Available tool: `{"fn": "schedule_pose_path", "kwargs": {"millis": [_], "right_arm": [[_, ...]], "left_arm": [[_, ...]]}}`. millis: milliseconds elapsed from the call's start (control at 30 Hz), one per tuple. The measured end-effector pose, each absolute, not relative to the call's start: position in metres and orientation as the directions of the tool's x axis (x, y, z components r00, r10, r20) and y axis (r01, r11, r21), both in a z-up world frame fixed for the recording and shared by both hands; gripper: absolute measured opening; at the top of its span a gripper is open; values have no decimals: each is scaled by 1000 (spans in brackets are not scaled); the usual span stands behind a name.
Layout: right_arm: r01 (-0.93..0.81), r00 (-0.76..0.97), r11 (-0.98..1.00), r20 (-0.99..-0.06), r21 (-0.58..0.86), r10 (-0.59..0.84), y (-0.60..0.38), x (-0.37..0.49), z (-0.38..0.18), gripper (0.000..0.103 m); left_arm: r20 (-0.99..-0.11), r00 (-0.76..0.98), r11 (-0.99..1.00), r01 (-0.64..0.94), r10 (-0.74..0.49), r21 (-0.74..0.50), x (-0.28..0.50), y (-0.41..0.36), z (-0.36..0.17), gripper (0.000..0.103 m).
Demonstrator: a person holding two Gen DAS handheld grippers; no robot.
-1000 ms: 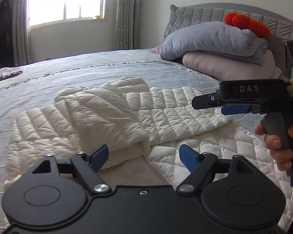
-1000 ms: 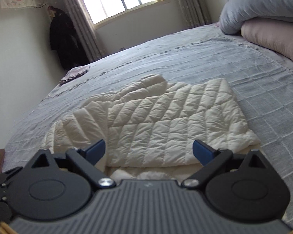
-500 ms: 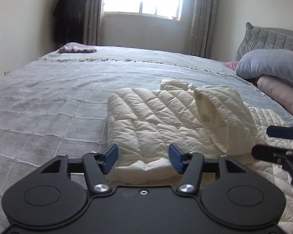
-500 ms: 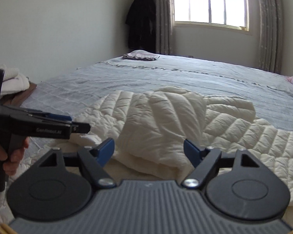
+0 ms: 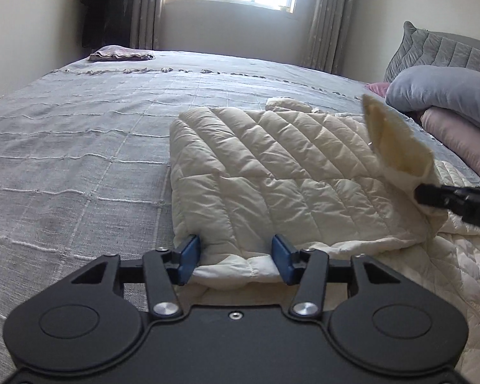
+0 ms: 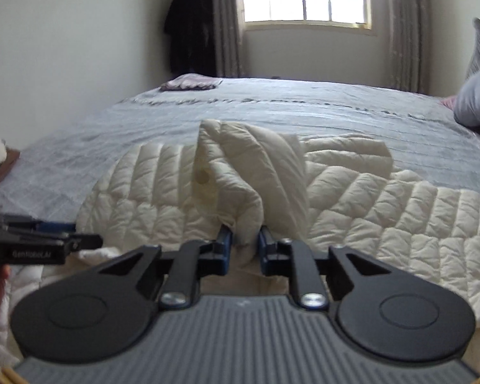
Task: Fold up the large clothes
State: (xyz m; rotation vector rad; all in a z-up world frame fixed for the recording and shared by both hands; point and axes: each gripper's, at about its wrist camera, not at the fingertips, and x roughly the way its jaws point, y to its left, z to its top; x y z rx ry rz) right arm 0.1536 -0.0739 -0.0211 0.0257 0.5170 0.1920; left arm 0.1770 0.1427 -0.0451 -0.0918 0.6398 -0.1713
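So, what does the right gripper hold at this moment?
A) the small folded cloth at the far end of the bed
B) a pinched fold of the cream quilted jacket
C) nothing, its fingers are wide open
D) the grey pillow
B: in the right wrist view the right gripper has its blue fingers closed around a raised bunch of the cream quilted jacket.

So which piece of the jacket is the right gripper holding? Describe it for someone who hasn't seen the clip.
On the grey bed lies a cream quilted jacket. At its near edge, the right gripper pinches a sleeve. It is the only part standing up off the flat jacket, with its cuff opening showing.
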Motion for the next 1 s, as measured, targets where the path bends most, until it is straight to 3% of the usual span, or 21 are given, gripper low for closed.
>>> {"fn": "schedule_pose_path", "kwargs": {"millis": [100, 167, 200, 233, 367, 467, 567, 600, 633, 700, 833, 1000], "right_arm": [[-98, 875, 975, -449, 201, 181, -117, 148, -10, 18], [-48, 885, 955, -431, 291, 176, -144, 142, -7, 41], [-11, 892, 939, -421, 343, 164, -160, 139, -7, 69], [19, 902, 918, -403, 397, 156, -174, 135, -7, 86], [36, 902, 796, -363, 604, 234, -217, 133, -16, 87], [83, 894, 749, -382, 657, 236, -230, 139, -28, 87], [162, 868, 793, -467, 587, 169, -225, 149, -38, 76], [159, 861, 809, -480, 566, 167, -221, 152, -41, 60], [144, 851, 829, -495, 541, 175, -214, 159, -44, 33], [144, 844, 859, -515, 491, 153, -200, 159, -38, 13], [145, 893, 922, -449, 359, 35, -183, 131, 0, 7], [269, 830, 948, -539, 168, -140, -184, 124, -15, 6]], "left_arm": [[-582, 793, 983, 130, -183, -132, 178, 142, -46, 50], [-579, 797, 985, 122, -170, -121, 176, 140, -47, 51], [-577, 801, 986, 119, -163, -112, 176, 138, -47, 51], [-573, 804, 988, 119, -156, -102, 175, 136, -47, 52], [-552, 821, 989, 120, -145, -82, 168, 133, -42, 57], [-521, 841, 989, 101, -144, -110, 168, 140, -33, 58], [-493, 859, 985, 70, -139, -155, 171, 149, -28, 58], [-494, 858, 983, 60, -141, -176, 173, 152, -27, 58], [-496, 857, 978, 39, -137, -204, 176, 155, -27, 58], [-466, 874, 970, 20, -134, -241, 178, 158, -26, 55], [-384, 898, 945, 90, -213, -314, 179, 155, -20, 55], [-416, 865, 949, 182, -279, -258, 189, 133, -30, 55]]}}
